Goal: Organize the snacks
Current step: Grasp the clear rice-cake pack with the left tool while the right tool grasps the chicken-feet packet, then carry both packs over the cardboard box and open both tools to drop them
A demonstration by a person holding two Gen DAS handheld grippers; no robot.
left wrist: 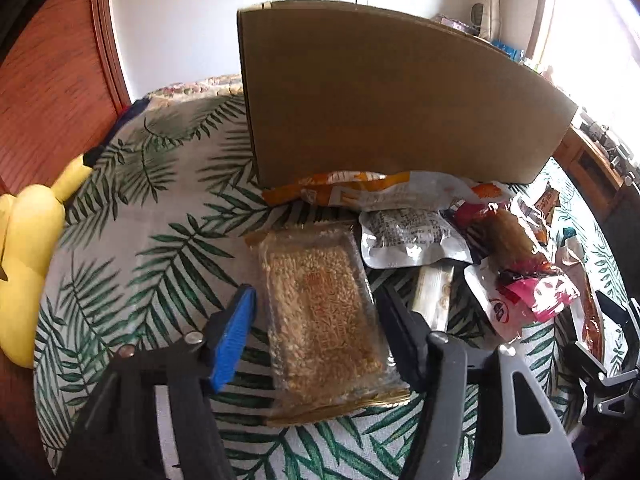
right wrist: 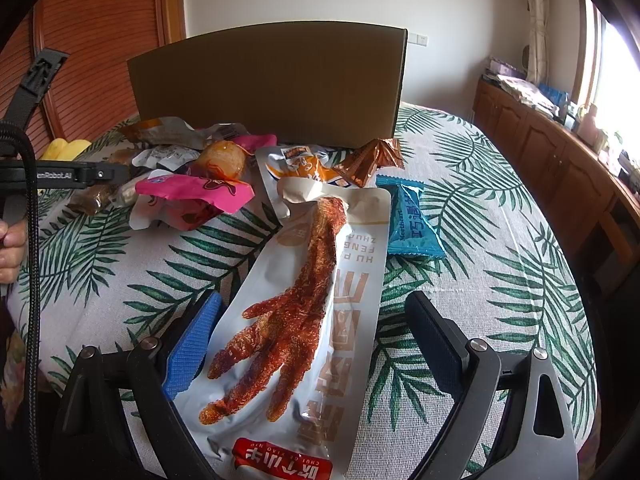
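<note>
A clear pack of golden grain cake (left wrist: 324,320) lies on the leaf-print cloth (left wrist: 160,248) between the open fingers of my left gripper (left wrist: 316,320). A long white pack showing a red chicken foot (right wrist: 304,320) lies between the open fingers of my right gripper (right wrist: 316,340). Neither pack is lifted. A cardboard box (left wrist: 392,100) stands upright behind the snack pile; it also shows in the right wrist view (right wrist: 272,84). More snacks lie before it: a pink pack (right wrist: 192,196), an orange-white pack (left wrist: 380,192), a blue pack (right wrist: 412,220), a brown wrapper (right wrist: 368,160).
A yellow plush toy (left wrist: 28,264) lies at the cloth's left edge. A wooden headboard (left wrist: 52,80) stands behind on the left. A wooden cabinet (right wrist: 560,160) with clutter runs along the right wall under a window. The left gripper's body (right wrist: 60,176) shows at the left.
</note>
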